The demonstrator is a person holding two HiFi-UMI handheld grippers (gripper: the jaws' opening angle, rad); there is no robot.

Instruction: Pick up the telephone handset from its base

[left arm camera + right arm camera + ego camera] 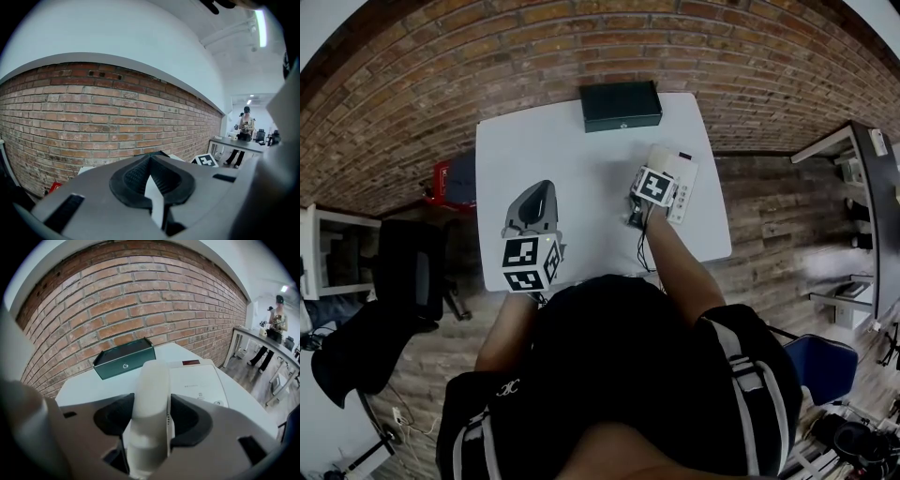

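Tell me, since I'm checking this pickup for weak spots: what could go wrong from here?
1. The right claw clamps the smooth handset with a long stretch sticking out ahead, which may tip or slip during the lift.
2. Nothing steadies the base: the left claw is shut, empty and away from it. If a cord joins handset and base, the base could be dragged toward the edge of the table.
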